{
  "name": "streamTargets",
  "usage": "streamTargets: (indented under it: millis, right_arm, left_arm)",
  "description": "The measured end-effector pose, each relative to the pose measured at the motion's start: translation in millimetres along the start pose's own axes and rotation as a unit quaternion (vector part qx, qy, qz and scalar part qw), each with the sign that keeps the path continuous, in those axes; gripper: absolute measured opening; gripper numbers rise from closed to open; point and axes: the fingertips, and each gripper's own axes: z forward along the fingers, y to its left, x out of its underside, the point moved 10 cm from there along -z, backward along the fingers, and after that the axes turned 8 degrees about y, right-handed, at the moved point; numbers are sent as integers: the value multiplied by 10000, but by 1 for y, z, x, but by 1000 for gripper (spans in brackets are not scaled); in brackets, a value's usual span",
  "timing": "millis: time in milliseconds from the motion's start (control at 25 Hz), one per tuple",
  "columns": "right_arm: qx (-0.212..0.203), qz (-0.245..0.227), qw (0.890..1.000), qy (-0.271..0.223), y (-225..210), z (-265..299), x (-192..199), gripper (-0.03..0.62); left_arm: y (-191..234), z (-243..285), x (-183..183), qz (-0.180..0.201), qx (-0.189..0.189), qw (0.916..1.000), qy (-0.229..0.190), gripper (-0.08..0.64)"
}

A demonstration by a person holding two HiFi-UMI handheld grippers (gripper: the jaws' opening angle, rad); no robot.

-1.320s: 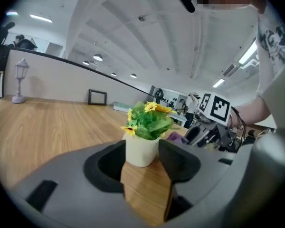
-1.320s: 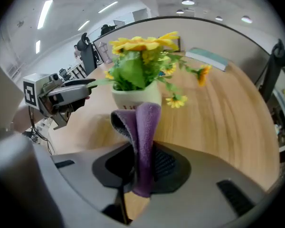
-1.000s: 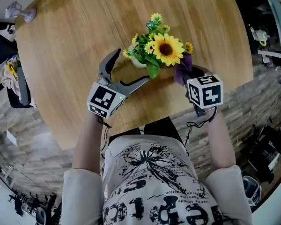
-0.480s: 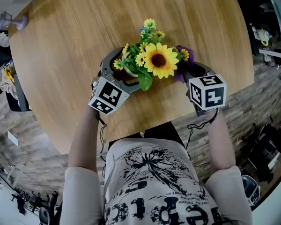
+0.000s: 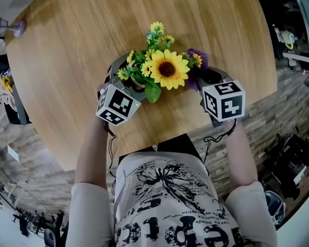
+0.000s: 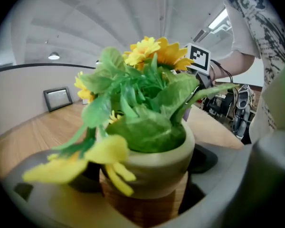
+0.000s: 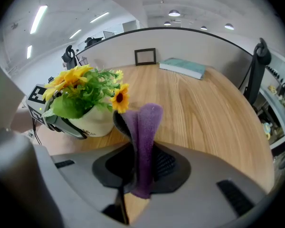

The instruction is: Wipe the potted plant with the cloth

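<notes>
The potted plant (image 5: 162, 71), a sunflower and small yellow blooms in a cream pot (image 6: 152, 165), stands near the front edge of the round wooden table (image 5: 67, 60). My left gripper (image 5: 136, 75) reaches round the pot from the left. Its jaws have just been closing, and both pads now lie against the pot's sides. My right gripper (image 5: 208, 78) is just right of the plant, shut on a purple cloth (image 7: 145, 137). The cloth (image 5: 196, 59) sticks up from the jaws beside the right-hand flowers. Leaves hide the pot in the head view.
A teal book (image 7: 183, 68) and a small picture frame (image 7: 145, 56) lie at the table's far side. A small purple object (image 5: 16, 29) sits at the far left rim. The table's front edge is close to the person's body.
The left gripper, earlier open in front of and left of the pot, has moved in so that its jaws enclose the pot. The right gripper with the cloth has come slightly closer to the flowers.
</notes>
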Motion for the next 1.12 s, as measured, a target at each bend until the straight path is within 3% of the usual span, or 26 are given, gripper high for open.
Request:
streamTargets:
  millis: [280, 640, 920, 1120]
  right_arm:
    - [2, -28, 10000, -34, -1, -1, -2, 84]
    - [-134, -70, 9995, -261, 3, -16, -3, 84]
    - [-340, -468, 9962, -658, 12, -34, -27, 84]
    - [-543, -901, 9874, -1186, 34, -58, -52, 84]
  left_arm:
    - [-3, -7, -2, 2, -72, 9999, -109, 518]
    - [-9, -52, -36, -595, -90, 9971, -473, 518]
    - [-10, -89, -70, -770, -463, 9927, -800, 518]
    - [-9, -127, -89, -868, -778, 9876, -1054, 517]
